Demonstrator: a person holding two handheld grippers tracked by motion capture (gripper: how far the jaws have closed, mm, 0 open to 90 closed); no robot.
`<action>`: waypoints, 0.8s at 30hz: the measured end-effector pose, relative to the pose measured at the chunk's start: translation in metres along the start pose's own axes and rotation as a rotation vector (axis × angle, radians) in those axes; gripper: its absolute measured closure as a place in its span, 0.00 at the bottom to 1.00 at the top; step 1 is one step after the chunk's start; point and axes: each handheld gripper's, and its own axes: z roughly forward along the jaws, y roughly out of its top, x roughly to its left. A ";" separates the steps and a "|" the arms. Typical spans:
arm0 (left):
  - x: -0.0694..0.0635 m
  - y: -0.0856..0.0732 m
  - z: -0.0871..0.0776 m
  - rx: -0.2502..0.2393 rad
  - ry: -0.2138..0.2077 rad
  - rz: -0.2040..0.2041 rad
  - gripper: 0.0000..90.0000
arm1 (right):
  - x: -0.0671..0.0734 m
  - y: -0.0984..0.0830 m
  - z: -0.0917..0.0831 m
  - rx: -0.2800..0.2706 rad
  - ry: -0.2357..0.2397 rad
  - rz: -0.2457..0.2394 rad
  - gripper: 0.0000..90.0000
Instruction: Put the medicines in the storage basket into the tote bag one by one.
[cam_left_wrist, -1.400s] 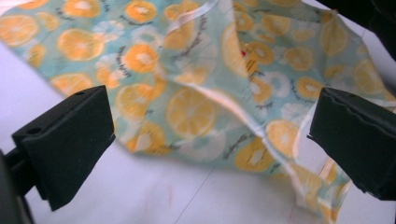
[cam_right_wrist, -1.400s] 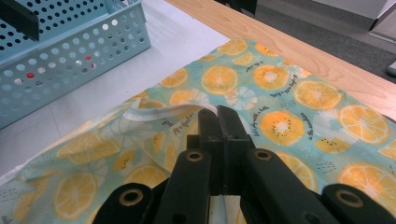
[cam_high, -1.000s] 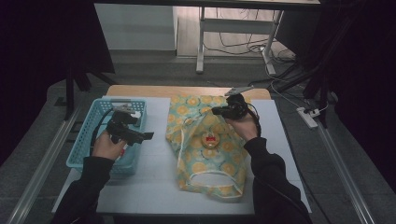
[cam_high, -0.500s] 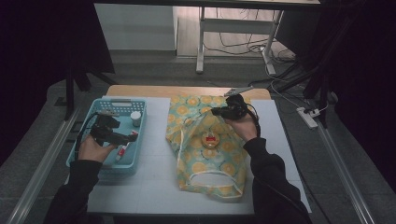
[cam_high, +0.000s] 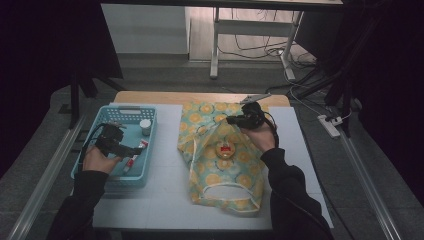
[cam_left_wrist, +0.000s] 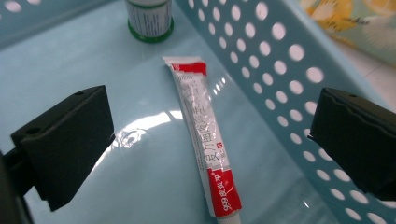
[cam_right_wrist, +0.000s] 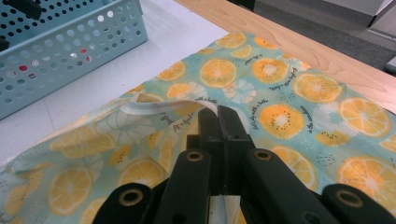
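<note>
Lying flat on the floor of the blue basket, a red-and-white tube rests close beside the basket's perforated wall, its cap end toward the left tool, whose jaws stand wide apart on either side of it without touching it. A small green-rimmed bottle stands in the basket beyond the tube's crimped end. Beside the basket on the desk lies an orange-print cloth bag, the right tool clamped together on its white strap.
</note>
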 end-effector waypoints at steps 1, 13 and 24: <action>0.000 0.000 0.003 0.016 0.005 -0.002 0.00 | 0.000 0.000 0.000 0.000 0.000 0.000 1.00; 0.000 0.004 0.030 0.187 0.034 0.021 0.00 | 0.000 0.000 0.000 -0.001 0.006 -0.003 1.00; -0.003 0.003 0.037 0.262 0.072 0.044 0.25 | 0.000 -0.001 0.000 -0.003 0.007 -0.001 1.00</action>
